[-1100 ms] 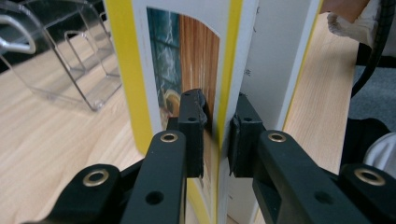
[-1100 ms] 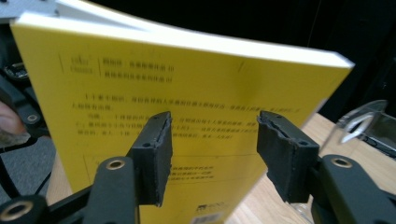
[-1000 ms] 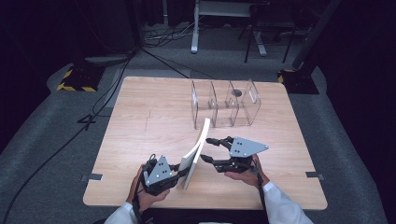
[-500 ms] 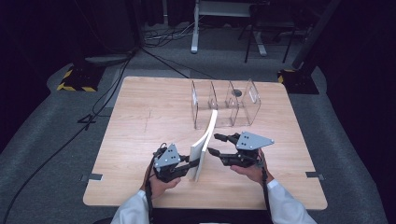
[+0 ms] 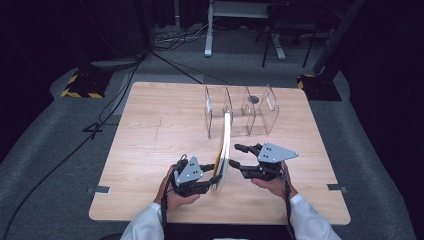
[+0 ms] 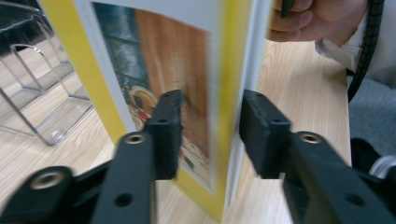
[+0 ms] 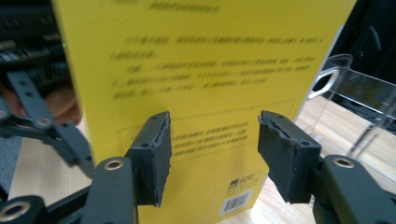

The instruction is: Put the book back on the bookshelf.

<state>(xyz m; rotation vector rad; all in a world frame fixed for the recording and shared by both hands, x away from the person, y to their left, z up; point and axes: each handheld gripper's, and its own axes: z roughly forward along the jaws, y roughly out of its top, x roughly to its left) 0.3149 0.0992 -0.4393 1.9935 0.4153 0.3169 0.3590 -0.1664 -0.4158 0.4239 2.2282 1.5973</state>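
Note:
A thin yellow book (image 5: 225, 142) stands upright on its lower edge on the wooden table (image 5: 150, 145), its top end toward the clear rack. My left gripper (image 5: 214, 181) is shut on its near bottom corner. In the left gripper view the jaws of my left gripper (image 6: 210, 130) sit on both sides of the book (image 6: 187, 70), one on the picture cover. My right gripper (image 5: 234, 155) is open just right of the book. In the right gripper view my right gripper (image 7: 212, 149) faces the yellow back cover (image 7: 205, 60) with its printed text and barcode.
A clear acrylic rack (image 5: 245, 112) with several upright dividers stands behind the book; the rack (image 6: 32, 93) and the rack (image 7: 355, 88) also show in both gripper views. Cables and stands lie on the dark floor beyond the table.
The book has swung from a lean to the right into an upright stand. Both grippers have shifted slightly with it, the left still gripping, the right open beside it.

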